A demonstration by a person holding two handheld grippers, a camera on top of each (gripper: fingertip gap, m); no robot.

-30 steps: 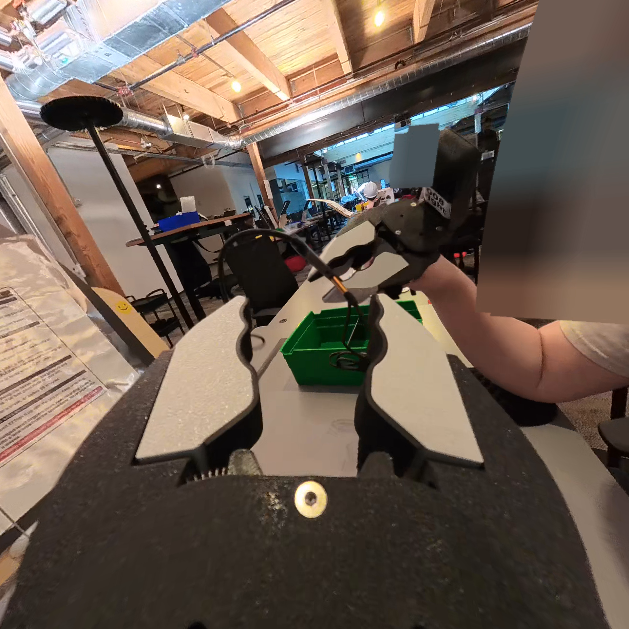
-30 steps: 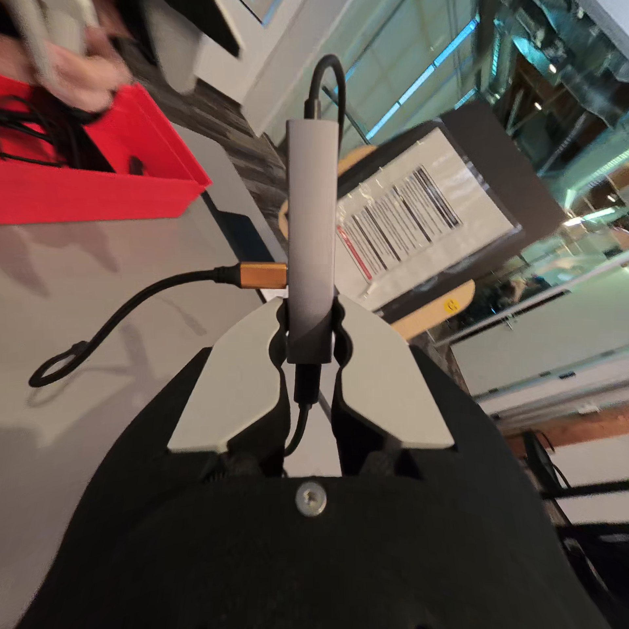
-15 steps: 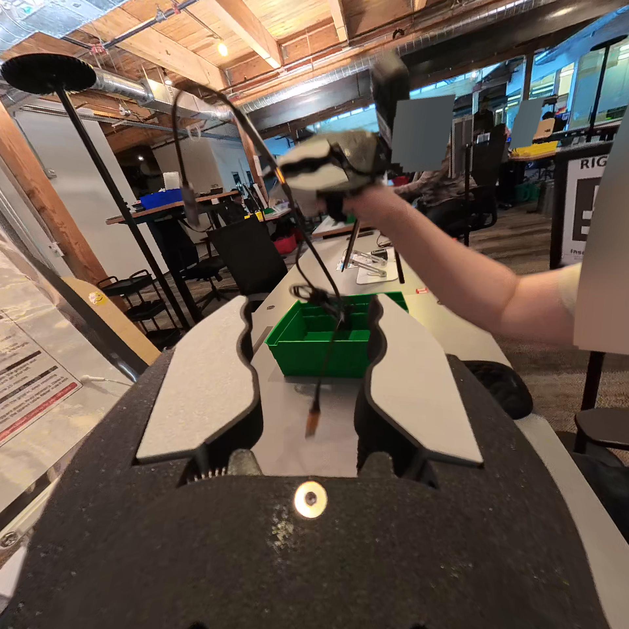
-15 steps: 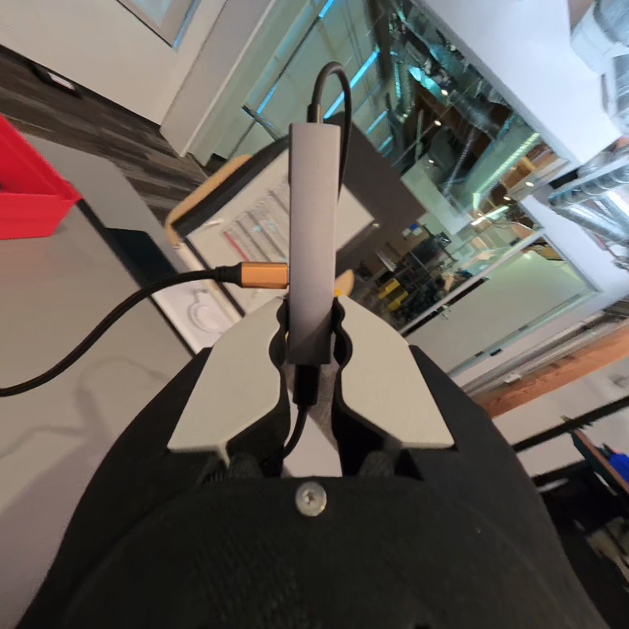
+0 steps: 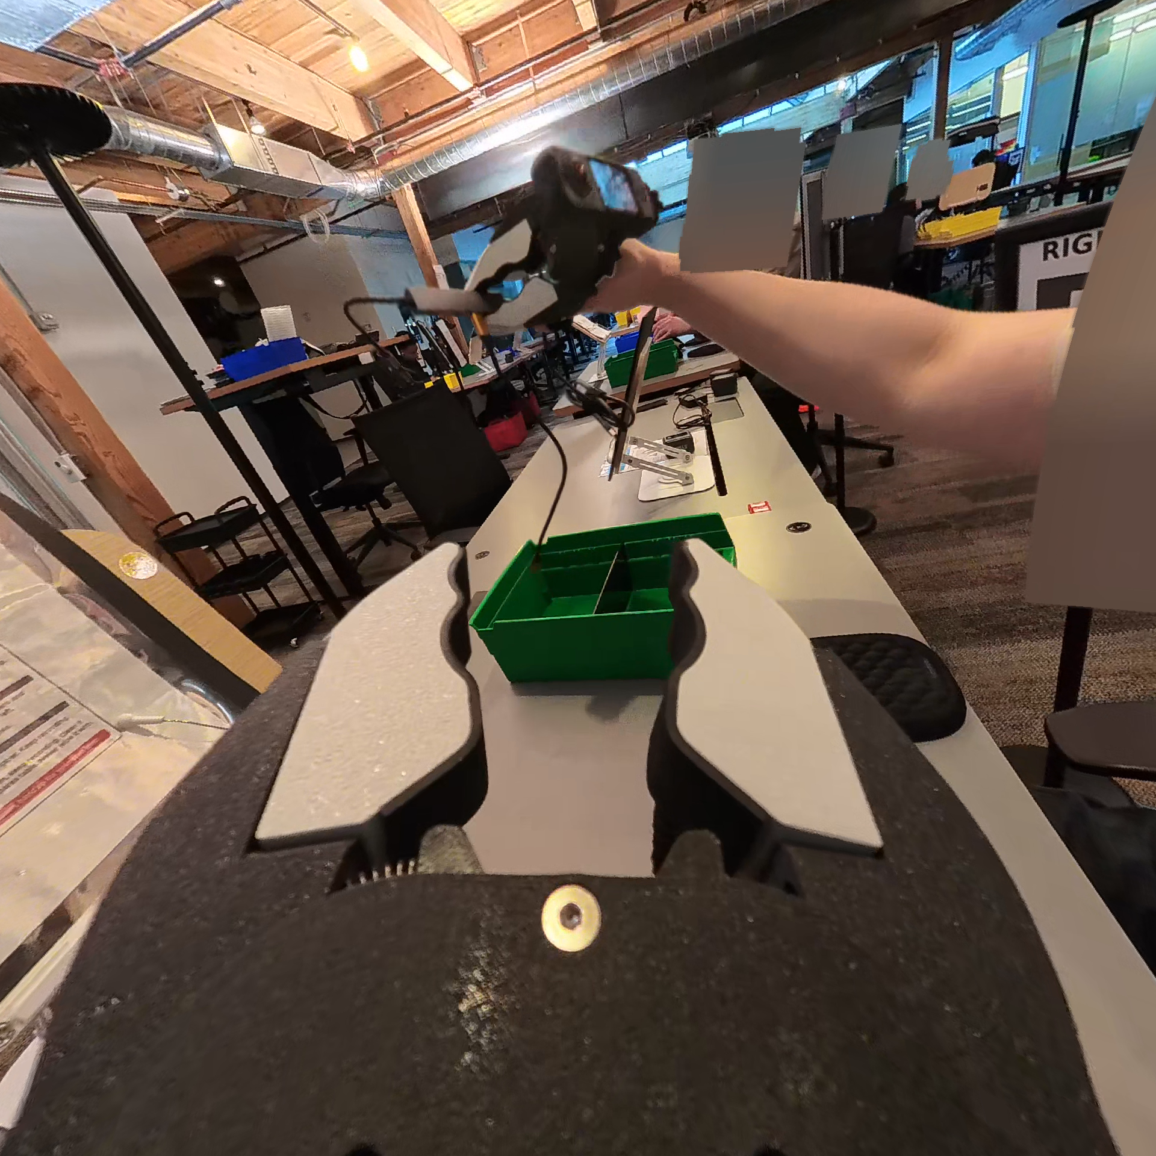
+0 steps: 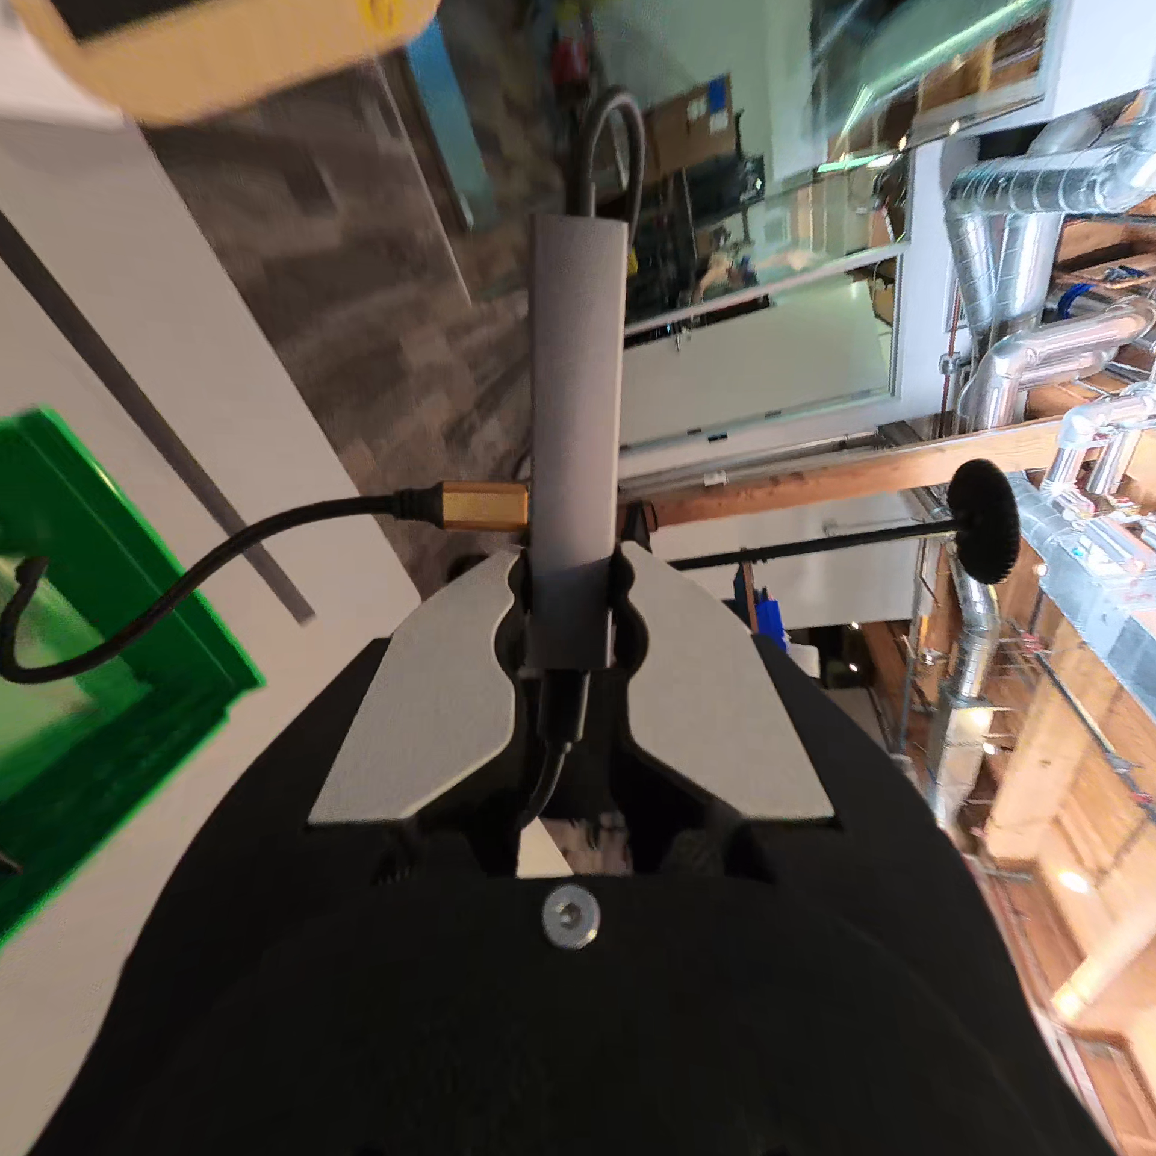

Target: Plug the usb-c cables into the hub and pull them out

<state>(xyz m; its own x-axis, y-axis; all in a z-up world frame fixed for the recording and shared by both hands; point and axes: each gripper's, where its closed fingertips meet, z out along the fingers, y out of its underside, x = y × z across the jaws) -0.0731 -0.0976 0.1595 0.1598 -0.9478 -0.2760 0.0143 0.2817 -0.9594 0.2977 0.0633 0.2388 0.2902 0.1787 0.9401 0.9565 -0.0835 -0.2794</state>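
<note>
My right gripper (image 6: 569, 557) is shut on a grey hub (image 6: 577, 400). A black cable with a gold plug (image 6: 485, 505) is plugged into the hub's side and hangs down toward the green bin (image 6: 119, 625). A second black cable leaves the hub's near end between the fingers. In the left wrist view the right gripper (image 5: 500, 284) is held high above the table with the hub (image 5: 438, 299), and the cable (image 5: 558, 475) dangles to the green bin (image 5: 582, 644). My left gripper (image 5: 566, 563) is open and empty, just short of the bin.
The bin stands on a long grey table (image 5: 813, 582). A tablet stand (image 5: 657, 463) and small items lie farther along it. A black pad (image 5: 894, 682) sits at the right edge. A black chair (image 5: 431, 463), a pole (image 5: 156, 350) and a cart (image 5: 231, 563) stand left. Left tips to right tips: about 40 centimetres.
The right gripper has risen and swung above the green bin, turning the hub to point left. The hanging cable now drops into the bin. My left gripper stays open.
</note>
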